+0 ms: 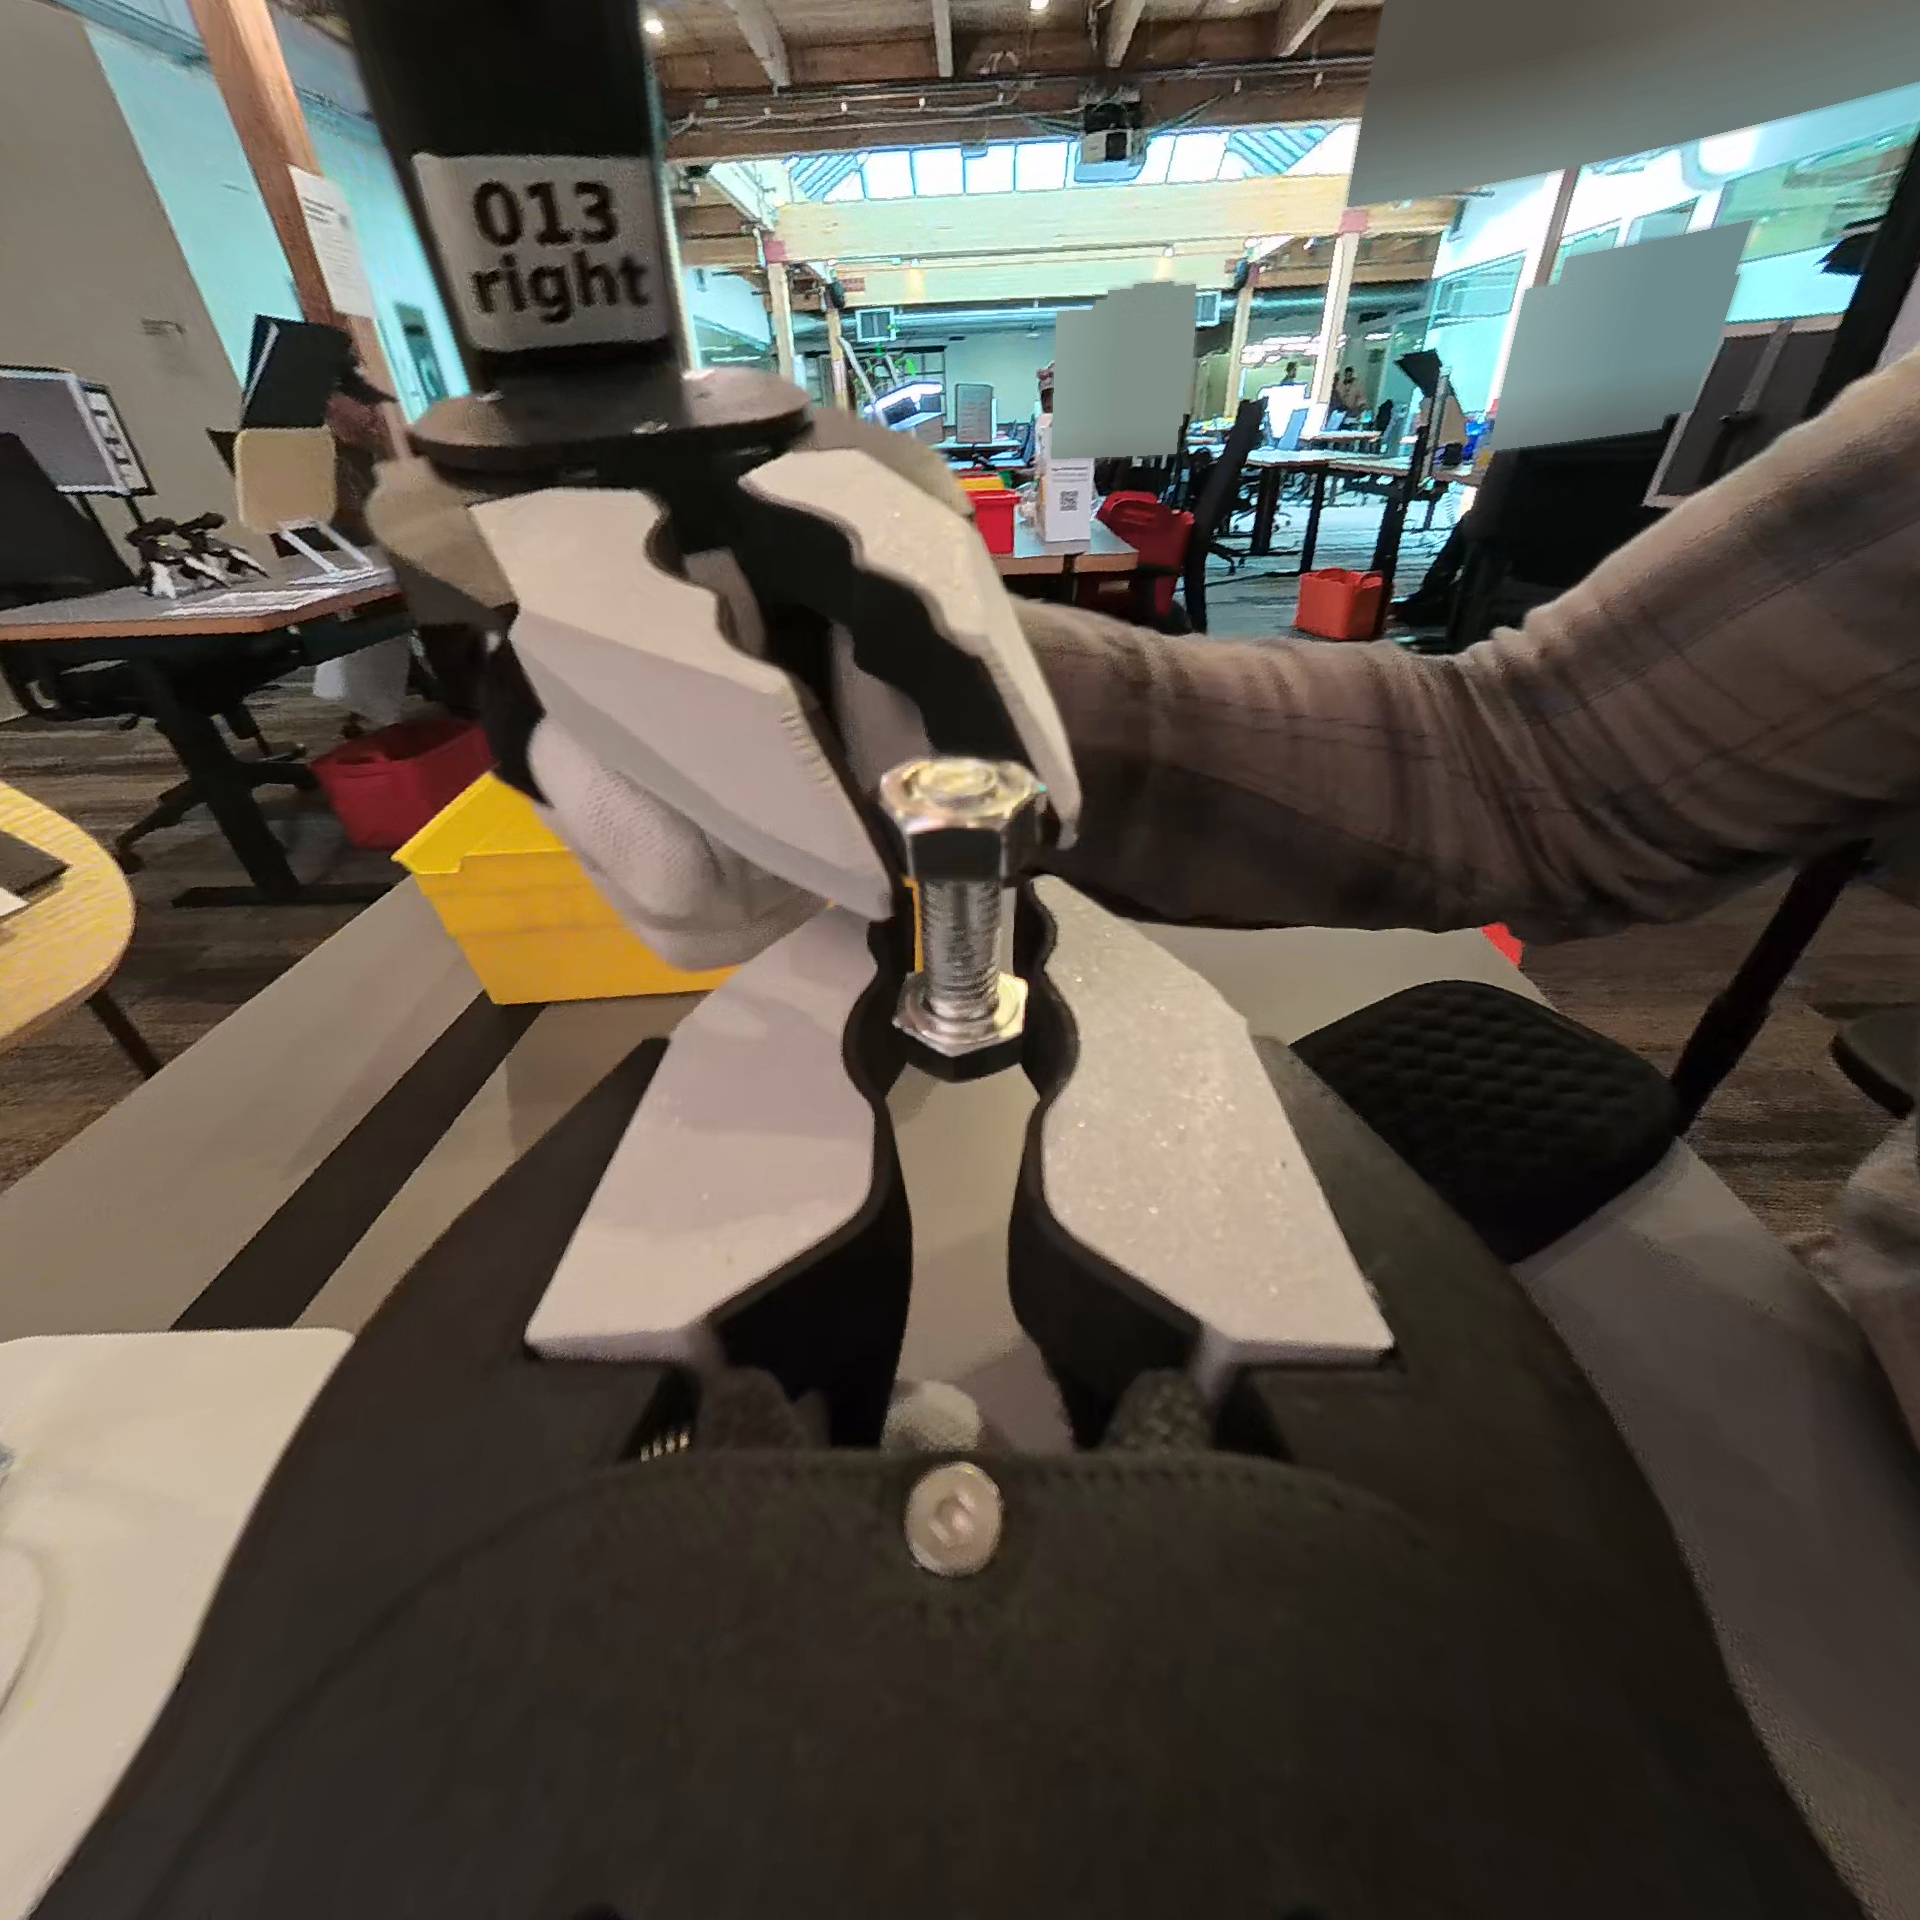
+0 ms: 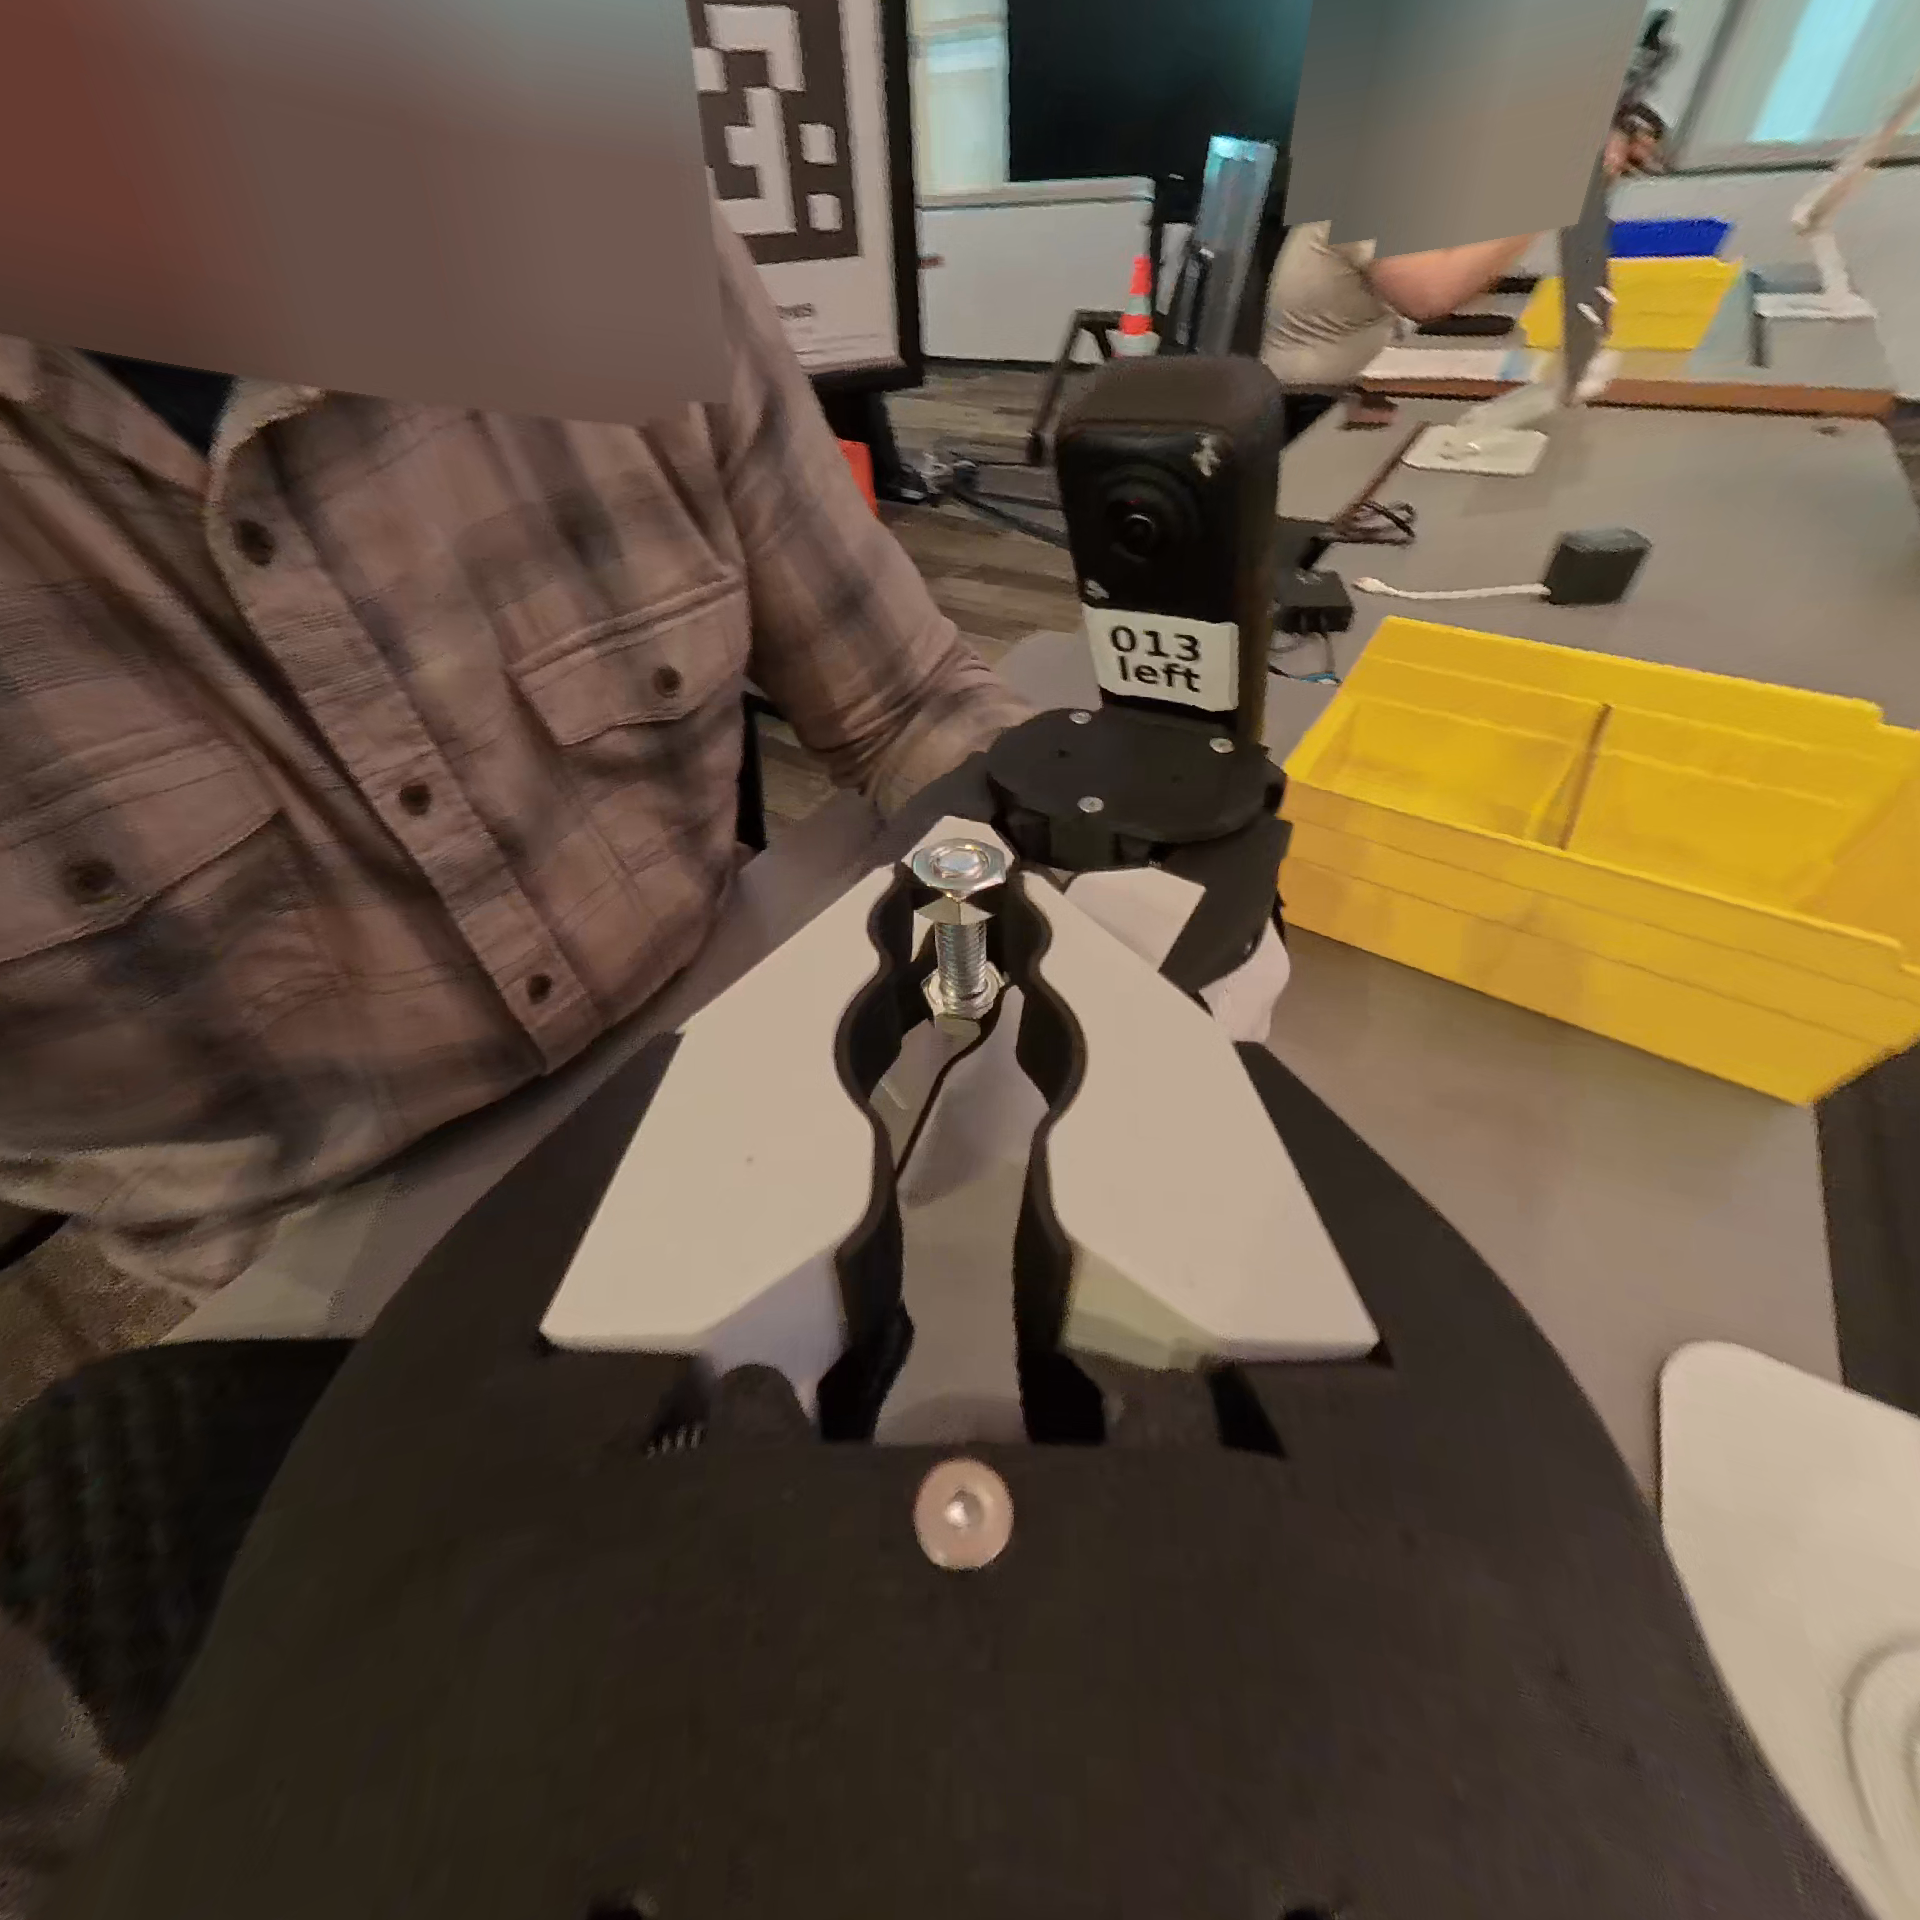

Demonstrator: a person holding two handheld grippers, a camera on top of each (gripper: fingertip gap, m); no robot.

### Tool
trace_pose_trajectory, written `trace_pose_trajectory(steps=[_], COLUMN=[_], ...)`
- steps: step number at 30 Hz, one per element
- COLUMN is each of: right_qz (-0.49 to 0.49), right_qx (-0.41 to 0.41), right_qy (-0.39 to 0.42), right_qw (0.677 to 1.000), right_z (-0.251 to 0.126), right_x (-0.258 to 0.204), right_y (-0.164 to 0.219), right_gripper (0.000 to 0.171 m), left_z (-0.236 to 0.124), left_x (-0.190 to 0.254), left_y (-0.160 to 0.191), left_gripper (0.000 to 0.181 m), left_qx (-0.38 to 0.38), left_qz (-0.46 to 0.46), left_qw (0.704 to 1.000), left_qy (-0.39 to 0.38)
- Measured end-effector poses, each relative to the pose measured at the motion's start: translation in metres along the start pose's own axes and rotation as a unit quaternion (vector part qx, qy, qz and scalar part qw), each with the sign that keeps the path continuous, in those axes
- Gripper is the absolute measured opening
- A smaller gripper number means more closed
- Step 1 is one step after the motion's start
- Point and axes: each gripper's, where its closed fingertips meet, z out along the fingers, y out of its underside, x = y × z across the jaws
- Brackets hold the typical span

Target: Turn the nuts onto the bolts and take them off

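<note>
Left wrist view, bolt (image 1: 961, 935): stood upright at picture centre, held in the air above the grey counter (image 1: 260, 1091), its threaded shank bare between a hexagonal piece at each end; which piece was the nut could not be told.
Left wrist view, left gripper (image 1: 961, 925): reached up from 6 o'clock; its fingers were clenched on the lower hexagonal end, which sat in the notch between them.
Left wrist view, right gripper (image 1: 971, 852): came down from 11 o'clock; its fingers were clamped on the upper hexagonal end.
Left wrist view, white glove (image 1: 644, 831): lay behind the right gripper, with a plaid sleeve (image 1: 1455, 748) running off toward 3 o'clock.
Left wrist view, yellow bin (image 1: 540, 914): rested on the counter at 9 o'clock from the bolt.
Right wrist view, bolt: pointed away toward 12 o'clock, just above centre.
Right wrist view, right gripper: its fingers grasped the nearer hexagonal end.
Right wrist view, left gripper: approached from 2 o'clock to the farther end and carried a black camera (image 2: 1164, 520).
Right wrist view, yellow bin: sat at 3 o'clock.
Right wrist view, plaid shirt (image 2: 364, 779): filled the field at 9 o'clock.
</note>
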Motion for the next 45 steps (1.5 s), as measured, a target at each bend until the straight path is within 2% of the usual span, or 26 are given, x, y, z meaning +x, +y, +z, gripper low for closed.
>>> trace_pose_trajectory(steps=[6,14,18,25,30,32,37,38,39,41,42,45], right_qz=[0.021,0.063,0.075,0.093,0.094,0.089,0.083,0.085,0.083,0.06,0.058,0.056], right_qx=[-0.036,-0.016,-0.007,0.018,0.059,0.063,0.047,0.041,0.039,0.035,0.026,0.058], right_qy=[0.163,0.366,0.465,0.63,0.714,0.732,0.734,0.731,0.726,0.702,0.69,0.608], right_qw=[0.986,0.928,0.882,0.771,0.692,0.673,0.672,0.676,0.682,0.709,0.721,0.79], right_z=[-0.002,-0.013,-0.018,-0.028,-0.032,-0.03,-0.033,-0.033,-0.033,-0.029,-0.031,-0.035], right_x=[0.014,0.021,0.027,0.036,0.034,0.035,0.035,0.035,0.034,0.03,0.029,0.023], right_y=[-0.002,0.003,0.009,0.025,0.032,0.034,0.035,0.036,0.035,0.027,0.026,0.012], right_gripper=[0.014,0.015,0.014,0.015,0.015,0.015,0.014,0.017,0.031,0.042,0.057,0.059], left_z=[-0.004,-0.002,0.0,0.002,0.005,0.005,0.006,0.006,0.006,0.007,0.007,0.008], left_x=[-0.013,-0.024,-0.034,-0.051,-0.055,-0.056,-0.056,-0.055,-0.054,-0.051,-0.048,-0.04], left_y=[-0.003,0.002,0.008,0.024,0.03,0.032,0.034,0.033,0.032,0.03,0.028,0.023], left_gripper=[0.019,0.019,0.019,0.019,0.019,0.018,0.018,0.018,0.018,0.018,0.018,0.019], left_qx=[-0.001,-0.011,-0.02,-0.038,-0.04,-0.038,-0.043,-0.042,-0.041,-0.038,-0.035,-0.026], left_qz=[-0.001,-0.001,0.007,0.029,0.051,0.047,0.044,0.047,0.048,0.048,0.05,0.047], left_qw=[0.999,0.997,0.993,0.981,0.971,0.97,0.971,0.971,0.972,0.975,0.977,0.983], left_qy=[-0.034,-0.074,-0.116,-0.19,-0.232,-0.235,-0.231,-0.23,-0.226,-0.214,-0.204,-0.174])
